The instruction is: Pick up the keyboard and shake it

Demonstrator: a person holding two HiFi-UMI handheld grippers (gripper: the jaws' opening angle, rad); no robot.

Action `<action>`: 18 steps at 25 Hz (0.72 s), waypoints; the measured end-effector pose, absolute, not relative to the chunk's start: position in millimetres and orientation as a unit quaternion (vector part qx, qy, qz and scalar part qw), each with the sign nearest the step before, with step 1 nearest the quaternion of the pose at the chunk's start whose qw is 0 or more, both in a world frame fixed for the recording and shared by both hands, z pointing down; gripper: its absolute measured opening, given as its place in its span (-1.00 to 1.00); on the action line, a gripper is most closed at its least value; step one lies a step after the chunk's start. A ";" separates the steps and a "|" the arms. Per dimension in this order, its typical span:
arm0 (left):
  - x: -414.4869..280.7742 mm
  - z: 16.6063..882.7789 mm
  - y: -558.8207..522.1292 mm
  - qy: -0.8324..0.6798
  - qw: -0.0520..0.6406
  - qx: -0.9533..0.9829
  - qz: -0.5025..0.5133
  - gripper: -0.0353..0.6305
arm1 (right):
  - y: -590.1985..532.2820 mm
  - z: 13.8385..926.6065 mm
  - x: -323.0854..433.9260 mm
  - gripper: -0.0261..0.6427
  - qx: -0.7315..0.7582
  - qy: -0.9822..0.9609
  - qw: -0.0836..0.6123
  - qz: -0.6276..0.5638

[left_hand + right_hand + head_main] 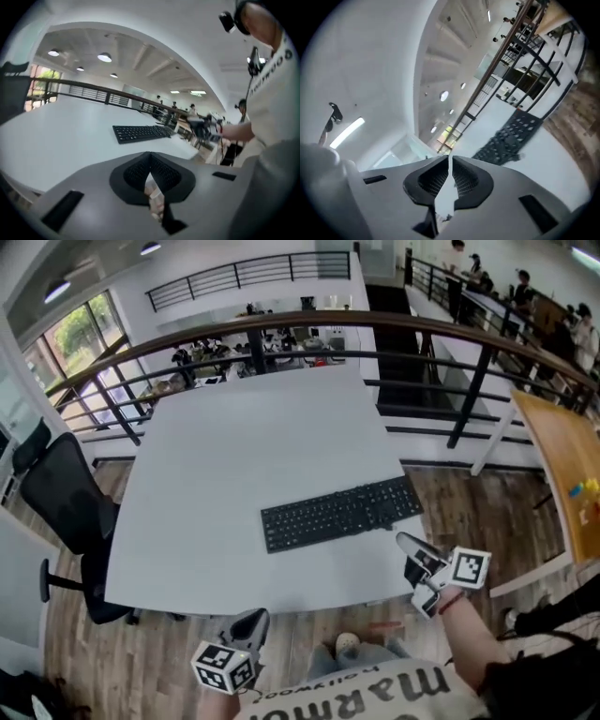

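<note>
A black keyboard (342,512) lies flat on the white table (234,456), near its front right edge and slightly slanted. My right gripper (405,541) hovers just off the keyboard's near right corner, jaws shut with nothing between them. My left gripper (255,619) sits below the table's front edge, close to my body, also shut and empty. In the left gripper view the shut left gripper (150,154) points across the table toward the keyboard (140,132), well short of it. In the right gripper view the right gripper (450,157) is rolled and level, with the keyboard (511,136) ahead.
A black office chair (66,502) stands at the table's left side. A dark railing (281,329) runs behind the table. A wooden desk (567,465) stands to the right. Several people stand far back right. The floor below is wood.
</note>
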State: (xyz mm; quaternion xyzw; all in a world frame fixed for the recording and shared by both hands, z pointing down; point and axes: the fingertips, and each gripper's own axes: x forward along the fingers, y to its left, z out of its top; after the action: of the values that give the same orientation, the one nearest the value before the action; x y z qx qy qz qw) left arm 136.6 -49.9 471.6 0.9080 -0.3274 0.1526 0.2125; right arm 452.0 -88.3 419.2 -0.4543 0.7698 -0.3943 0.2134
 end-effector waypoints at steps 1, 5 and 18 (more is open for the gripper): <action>134.9 476.0 -35.4 -0.316 0.196 0.911 0.177 -0.89 | -85.7 402.0 438.1 -0.77 -0.440 0.785 0.223 -0.375; 114.4 489.9 2.9 -0.323 0.218 0.899 0.199 -0.89 | -50.7 362.1 411.0 -0.77 -0.456 0.791 0.235 -0.334; 57.8 373.2 56.0 -0.390 0.262 0.883 -0.015 -0.89 | 76.1 358.9 420.9 -0.77 -0.631 0.737 0.063 -0.233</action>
State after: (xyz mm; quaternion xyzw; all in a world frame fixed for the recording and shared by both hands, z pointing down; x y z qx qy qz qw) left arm 57.8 56.0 373.2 0.8826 -0.3904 -0.0149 0.2615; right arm 420.9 76.1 358.9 -0.6313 0.7370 -0.2332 0.0628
